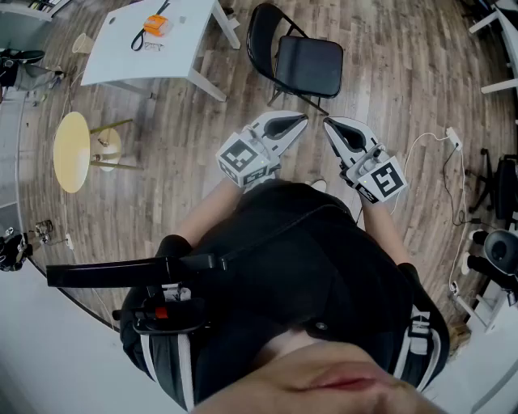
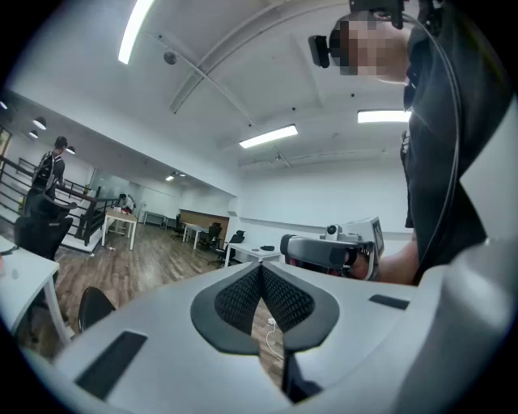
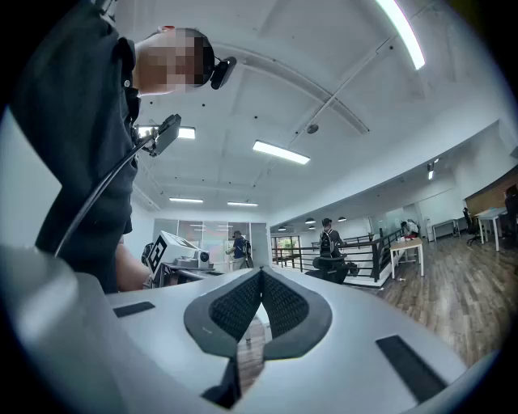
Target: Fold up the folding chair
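Though whole only in head view, folding chair (image 1: 306,66) unfolded; left gripper (image 1: 300,122), right gripper (image 1: 329,124) fingers (image 2: 241,301) clenched, empty.

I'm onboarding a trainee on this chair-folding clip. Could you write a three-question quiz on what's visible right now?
1. True or false: the folding chair is already folded flat.
2. The left gripper and right gripper are: A) both shut and empty; B) both wide open; C) clamped on the chair.
3. Fill in: the orange object lies on the white ____.
Key: 1 false; 2 A; 3 table.
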Demonstrator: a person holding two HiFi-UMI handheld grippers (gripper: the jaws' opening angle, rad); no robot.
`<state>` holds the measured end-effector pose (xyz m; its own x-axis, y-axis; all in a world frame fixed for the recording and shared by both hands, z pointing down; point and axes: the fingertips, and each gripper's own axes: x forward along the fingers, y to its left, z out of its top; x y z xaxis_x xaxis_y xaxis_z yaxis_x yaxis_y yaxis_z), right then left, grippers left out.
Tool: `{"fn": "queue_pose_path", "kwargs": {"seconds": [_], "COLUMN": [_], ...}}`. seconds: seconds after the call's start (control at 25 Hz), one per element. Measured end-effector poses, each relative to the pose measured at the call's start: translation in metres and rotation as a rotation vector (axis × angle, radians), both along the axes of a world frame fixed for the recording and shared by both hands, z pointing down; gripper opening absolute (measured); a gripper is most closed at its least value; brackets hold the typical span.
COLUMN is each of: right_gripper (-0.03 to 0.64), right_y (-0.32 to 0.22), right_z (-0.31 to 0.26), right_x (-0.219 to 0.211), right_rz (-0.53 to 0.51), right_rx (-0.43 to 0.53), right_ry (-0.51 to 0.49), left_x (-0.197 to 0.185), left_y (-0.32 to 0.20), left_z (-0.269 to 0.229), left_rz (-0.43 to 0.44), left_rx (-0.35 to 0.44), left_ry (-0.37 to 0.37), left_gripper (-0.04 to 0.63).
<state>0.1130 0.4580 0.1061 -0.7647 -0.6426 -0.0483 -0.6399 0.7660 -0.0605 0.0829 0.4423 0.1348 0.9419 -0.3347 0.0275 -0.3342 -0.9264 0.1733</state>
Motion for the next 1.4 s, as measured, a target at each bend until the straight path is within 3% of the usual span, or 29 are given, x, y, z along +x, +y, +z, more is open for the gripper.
{"fn": "queue_pose_path", "kwargs": {"seconds": [0.16, 0.56, 0.88, 1.24, 1.4], "right_gripper": [0.008, 0.008, 0.008, 0.008, 0.008], "right_y": [-0.002, 0.004, 0.009, -0.021, -0.033], "right_z": [0.006, 0.007, 0.005, -0.005, -0.001], "right_x": [0.003, -0.003, -0.023, -0.036, -0.044], "right_rz": [0.015, 0.020, -0.134, -0.009, 0.056], "right_rx": [-0.013, -0.020, -0.054, -0.006, 0.002], "right_ry": [0.009, 0.005, -0.083, -0.100, -0.055], "left_x": [-0.003, -0.012, -0.020, -0.046, -0.065], "left_y": [-0.007, 0.001, -0.002, -0.014, -0.028], "left_z": [0.002, 0.004, -0.001, 0.003, 0.007], "left_rz": [-0.019, -0.025, -0.035, -0.050, -0.073], "left_rx": [-0.037, -0.023, 0.008, 0.023, 0.034], "left_ry": [0.020, 0.010, -0.001, 0.001, 0.000], "left_gripper": [0.005, 0.005, 0.005, 0.005, 0.005]}}
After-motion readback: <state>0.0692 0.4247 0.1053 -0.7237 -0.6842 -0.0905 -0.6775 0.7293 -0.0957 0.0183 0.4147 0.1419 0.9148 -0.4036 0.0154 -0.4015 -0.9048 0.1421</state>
